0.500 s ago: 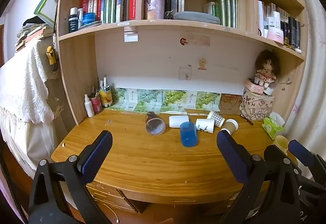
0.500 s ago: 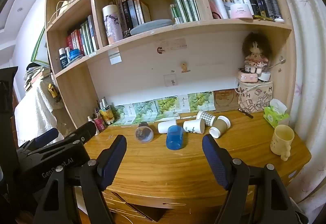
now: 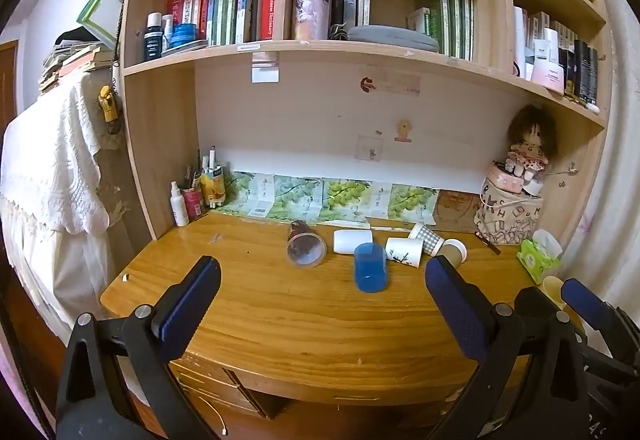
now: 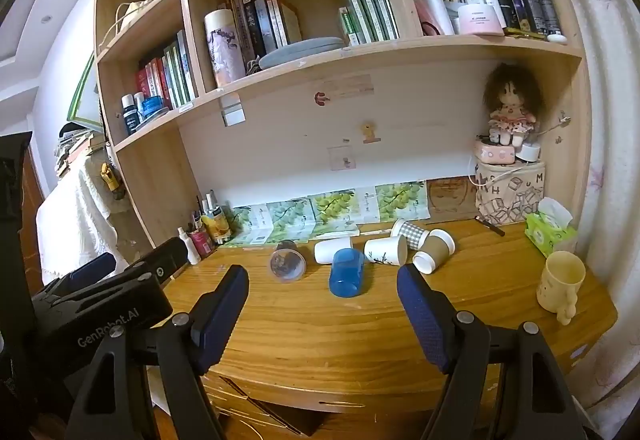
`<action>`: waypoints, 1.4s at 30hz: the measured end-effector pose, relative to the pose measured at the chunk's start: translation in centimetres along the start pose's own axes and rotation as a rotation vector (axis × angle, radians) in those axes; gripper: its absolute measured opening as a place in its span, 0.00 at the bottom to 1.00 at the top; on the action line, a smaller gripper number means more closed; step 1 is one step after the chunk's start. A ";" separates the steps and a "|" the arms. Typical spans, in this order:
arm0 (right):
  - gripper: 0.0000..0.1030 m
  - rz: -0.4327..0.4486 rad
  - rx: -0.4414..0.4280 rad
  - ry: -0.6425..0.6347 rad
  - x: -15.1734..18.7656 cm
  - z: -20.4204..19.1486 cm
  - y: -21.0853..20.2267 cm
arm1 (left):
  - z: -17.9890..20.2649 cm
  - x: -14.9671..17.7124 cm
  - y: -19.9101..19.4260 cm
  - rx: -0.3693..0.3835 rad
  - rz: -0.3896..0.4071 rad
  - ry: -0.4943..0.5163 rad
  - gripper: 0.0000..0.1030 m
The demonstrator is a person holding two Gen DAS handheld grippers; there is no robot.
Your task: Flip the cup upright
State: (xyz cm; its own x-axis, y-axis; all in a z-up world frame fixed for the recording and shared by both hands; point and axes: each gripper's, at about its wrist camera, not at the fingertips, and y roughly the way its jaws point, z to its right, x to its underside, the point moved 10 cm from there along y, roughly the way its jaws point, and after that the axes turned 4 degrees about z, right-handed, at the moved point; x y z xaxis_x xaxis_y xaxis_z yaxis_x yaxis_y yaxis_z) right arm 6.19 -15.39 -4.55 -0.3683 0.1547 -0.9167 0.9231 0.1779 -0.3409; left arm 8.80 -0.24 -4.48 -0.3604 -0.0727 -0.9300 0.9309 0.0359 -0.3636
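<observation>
Several cups lie on their sides on the wooden desk point(image 3: 280, 312): a clear plastic cup point(image 3: 305, 248), a white cup point(image 3: 352, 241), a blue cup point(image 3: 370, 267), a white leaf-print paper cup point(image 3: 404, 251), a checkered cup point(image 3: 427, 238) and a brown cup point(image 3: 452, 251). They also show in the right wrist view, with the blue cup point(image 4: 346, 272) in the middle. My left gripper point(image 3: 320, 304) is open and empty, in front of the desk's near edge. My right gripper point(image 4: 322, 314) is open and empty too, well short of the cups.
A yellow mug point(image 4: 560, 286) stands upright at the desk's right end, near a green tissue pack point(image 4: 550, 230). A patterned box with a doll point(image 4: 510, 193) stands at the back right. Bottles and a pen holder point(image 3: 196, 195) stand at the back left. Bookshelves hang above.
</observation>
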 end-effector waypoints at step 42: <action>0.75 -0.012 -0.027 -0.035 -0.4 5.4 -0.2 | 4.1 2.3 1.3 0.028 -0.078 -0.040 0.99</action>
State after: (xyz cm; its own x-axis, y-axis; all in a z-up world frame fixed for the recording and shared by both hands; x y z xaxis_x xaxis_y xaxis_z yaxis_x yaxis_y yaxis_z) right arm 6.76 -20.71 -5.27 -0.3747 0.1184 -0.9196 0.9153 0.2057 -0.3464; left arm 9.42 -4.42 -6.91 -0.4300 -0.1139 -0.8956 0.9015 0.0004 -0.4329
